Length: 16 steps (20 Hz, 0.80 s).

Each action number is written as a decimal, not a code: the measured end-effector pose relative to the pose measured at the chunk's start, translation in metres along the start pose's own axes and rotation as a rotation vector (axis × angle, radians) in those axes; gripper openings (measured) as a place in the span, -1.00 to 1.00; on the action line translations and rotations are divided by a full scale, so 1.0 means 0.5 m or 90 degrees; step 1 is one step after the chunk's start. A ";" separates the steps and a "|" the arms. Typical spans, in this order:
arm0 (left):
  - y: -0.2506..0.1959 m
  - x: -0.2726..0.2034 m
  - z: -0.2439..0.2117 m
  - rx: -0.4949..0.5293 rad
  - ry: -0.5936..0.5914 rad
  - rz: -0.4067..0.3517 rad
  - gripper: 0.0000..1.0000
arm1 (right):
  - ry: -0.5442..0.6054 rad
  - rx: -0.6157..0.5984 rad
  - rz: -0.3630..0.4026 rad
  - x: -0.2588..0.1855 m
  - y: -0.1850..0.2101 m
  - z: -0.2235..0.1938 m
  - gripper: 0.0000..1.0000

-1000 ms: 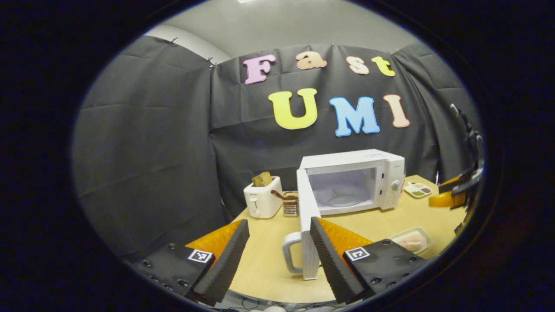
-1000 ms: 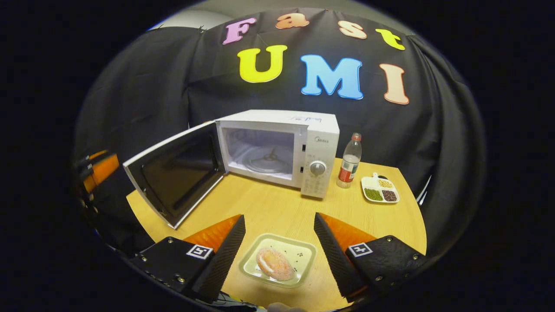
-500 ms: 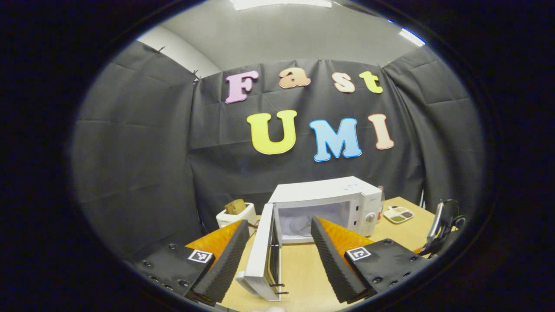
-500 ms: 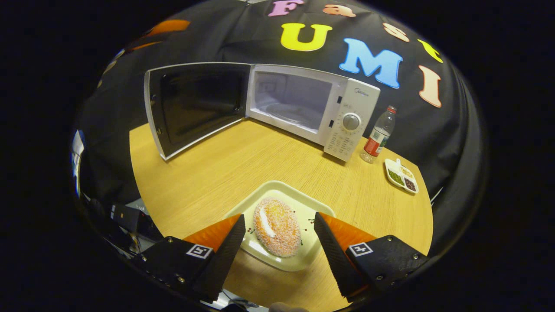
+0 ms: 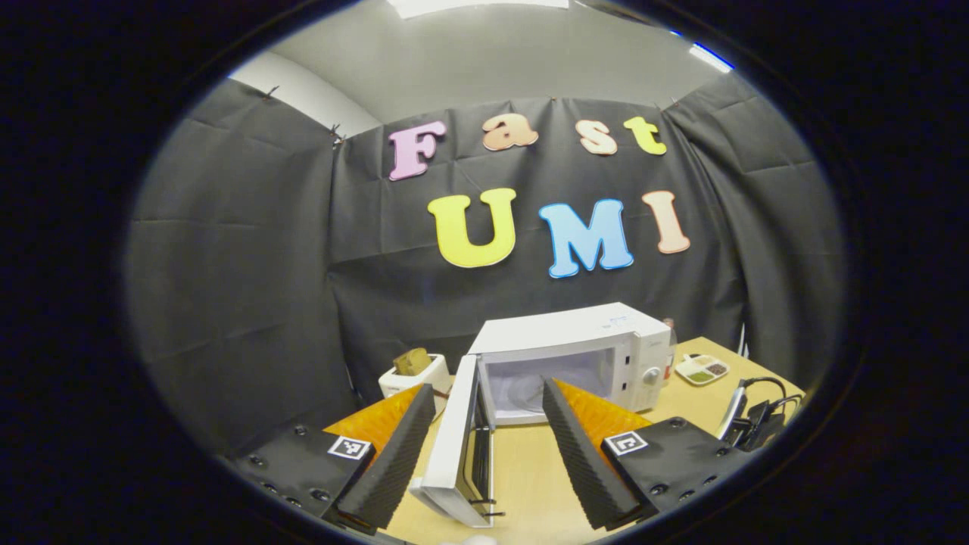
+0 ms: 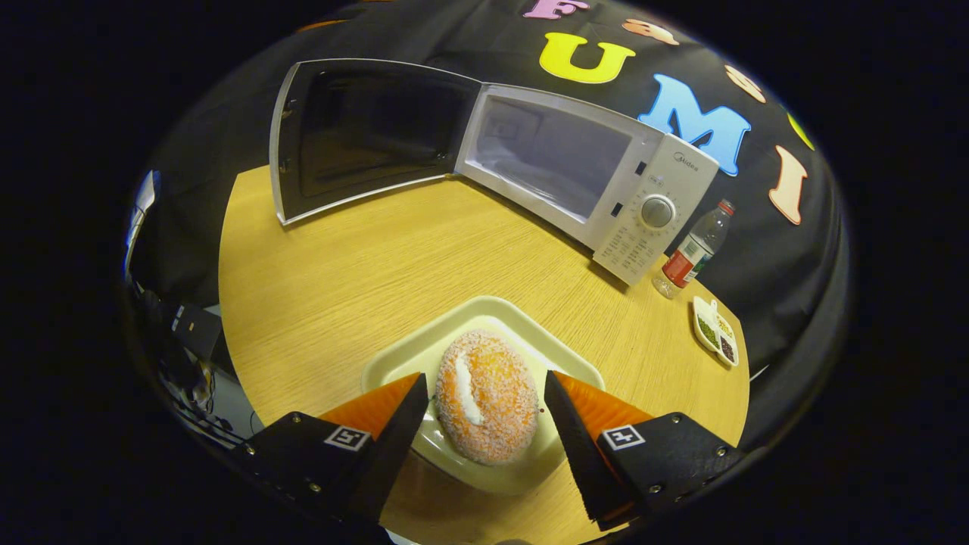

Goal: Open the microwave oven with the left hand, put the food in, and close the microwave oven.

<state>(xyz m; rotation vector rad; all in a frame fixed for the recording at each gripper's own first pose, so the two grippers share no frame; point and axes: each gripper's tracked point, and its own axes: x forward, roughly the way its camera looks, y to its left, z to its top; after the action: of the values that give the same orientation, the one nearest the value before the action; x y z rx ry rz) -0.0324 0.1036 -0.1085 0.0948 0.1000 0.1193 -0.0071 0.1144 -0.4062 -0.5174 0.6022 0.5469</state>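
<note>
The white microwave [image 6: 583,174] stands at the back of the wooden table [image 6: 363,257] with its door [image 6: 356,136] swung wide open. In the left gripper view the microwave [image 5: 568,356] shows ahead, and its door [image 5: 458,446] stands edge-on between the fingers of my open left gripper [image 5: 484,401], untouched. A pale tray [image 6: 412,363] near the table's front carries a sugared orange bun [image 6: 484,397]. My right gripper [image 6: 484,390] is open, its fingers straddling the bun just above the tray; whether they touch it I cannot tell.
A plastic bottle [image 6: 693,250] and a small divided dish [image 6: 715,337] stand right of the microwave. A white toaster [image 5: 412,375] sits left of the microwave. Cables and a device [image 5: 753,420] lie by the table's right edge. Black cloth walls the booth.
My left gripper drew back from the door, which swung fully open. My right gripper came down and forward over the tray until its fingers flanked the bun.
</note>
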 end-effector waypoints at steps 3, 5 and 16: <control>0.010 0.011 -0.008 0.004 0.007 0.000 0.89 | 0.014 0.021 0.009 0.010 -0.006 -0.006 0.61; 0.013 0.019 -0.009 0.005 0.008 0.000 0.86 | 0.022 0.046 0.023 0.006 -0.006 -0.004 0.53; 0.020 0.069 0.028 -0.006 -0.011 -0.024 0.87 | -0.041 0.349 0.080 -0.036 -0.043 0.193 0.40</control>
<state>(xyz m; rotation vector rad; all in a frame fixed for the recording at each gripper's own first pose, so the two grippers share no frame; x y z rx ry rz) 0.0018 0.1165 -0.0968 0.0843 0.0837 0.0813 0.0303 0.1501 -0.3203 0.0568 0.6934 0.4892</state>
